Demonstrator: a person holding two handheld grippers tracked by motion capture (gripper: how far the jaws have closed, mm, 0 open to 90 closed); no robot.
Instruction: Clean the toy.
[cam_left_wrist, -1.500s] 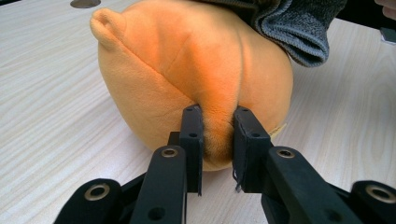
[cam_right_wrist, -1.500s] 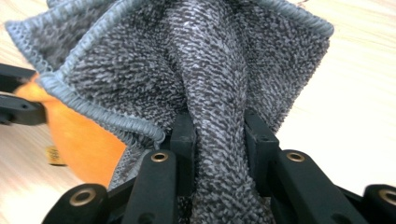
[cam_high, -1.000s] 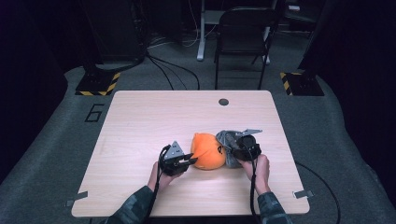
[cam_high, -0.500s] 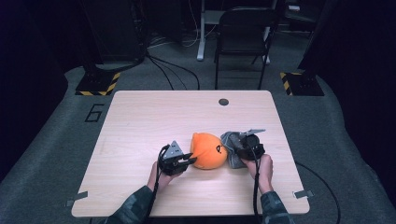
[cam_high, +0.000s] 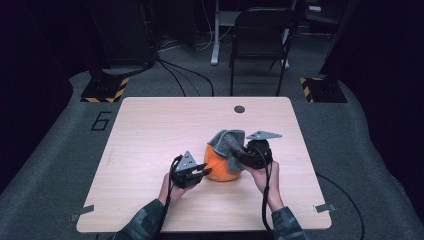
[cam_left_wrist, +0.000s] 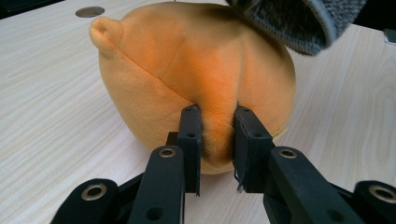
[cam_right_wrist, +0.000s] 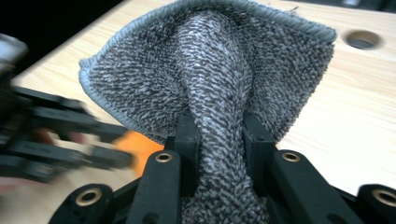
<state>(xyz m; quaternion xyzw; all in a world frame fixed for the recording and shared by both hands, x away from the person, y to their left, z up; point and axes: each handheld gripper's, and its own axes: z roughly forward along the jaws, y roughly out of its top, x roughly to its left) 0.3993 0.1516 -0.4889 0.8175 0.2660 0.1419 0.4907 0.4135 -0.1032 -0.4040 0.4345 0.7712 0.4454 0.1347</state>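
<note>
A pale wooden table (cam_high: 150, 130) stands on grey carpet (cam_high: 45, 175). Beyond it, a black metal chair (cam_high: 260, 35) sits in darkness.

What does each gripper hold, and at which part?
Left gripper pinches a fold of the orange plush toy; right gripper clamps a bunched fold of the grey cloth.

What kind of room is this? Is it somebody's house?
Probably not a house: it looks like a lab or recording studio. A bare wooden table stands on grey floor between yellow-and-black striped floor plates, with cables trailing past a folding chair into dark surroundings.
</note>
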